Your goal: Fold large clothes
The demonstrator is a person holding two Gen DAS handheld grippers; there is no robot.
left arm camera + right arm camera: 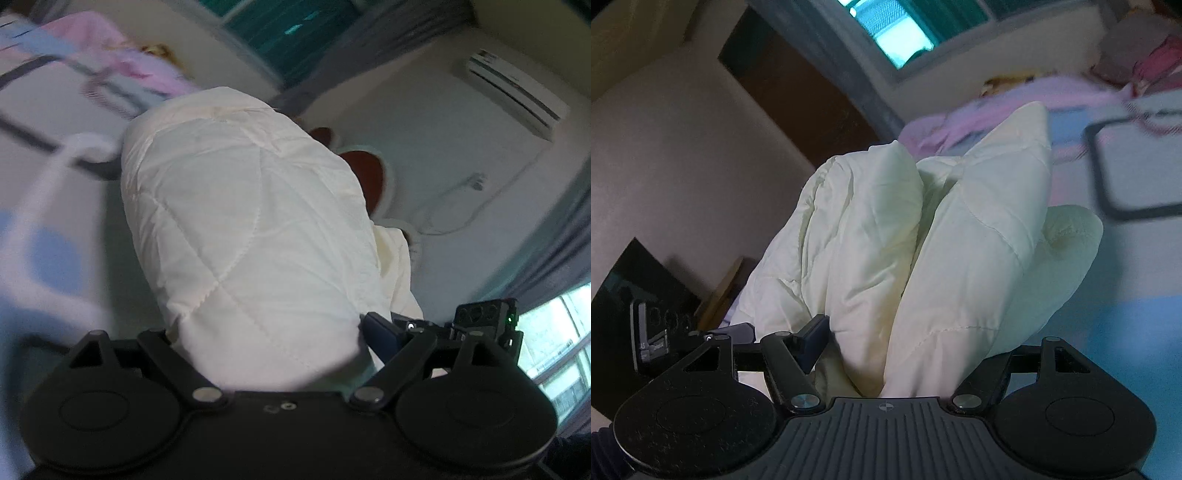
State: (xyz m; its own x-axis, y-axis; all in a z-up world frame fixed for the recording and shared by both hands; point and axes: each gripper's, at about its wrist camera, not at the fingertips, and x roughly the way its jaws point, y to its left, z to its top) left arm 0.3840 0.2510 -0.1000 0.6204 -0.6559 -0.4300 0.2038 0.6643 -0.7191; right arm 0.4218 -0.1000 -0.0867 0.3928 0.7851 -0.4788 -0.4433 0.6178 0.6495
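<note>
**Both claws carrying a bunched white quilted garment over the bed**

Closest in, the left gripper (266, 332) has its jaws spread wide around a fat bundle of the white quilted garment (243, 221), padding packed between them, so it reads as a grip on a thick wad. The right gripper (905, 354) is clamped likewise on cream folds (923, 240), one dark pad (812, 339) pressing the cloth. Held at two points, I'd judge, to keep the bulk off the bed and bring one edge over. The fabric is puffy, stitched in diamonds, softly creased. Beyond lies a pastel bedsheet (1126, 314), then a wall air conditioner (517, 96) and a window (905, 33).
</note>
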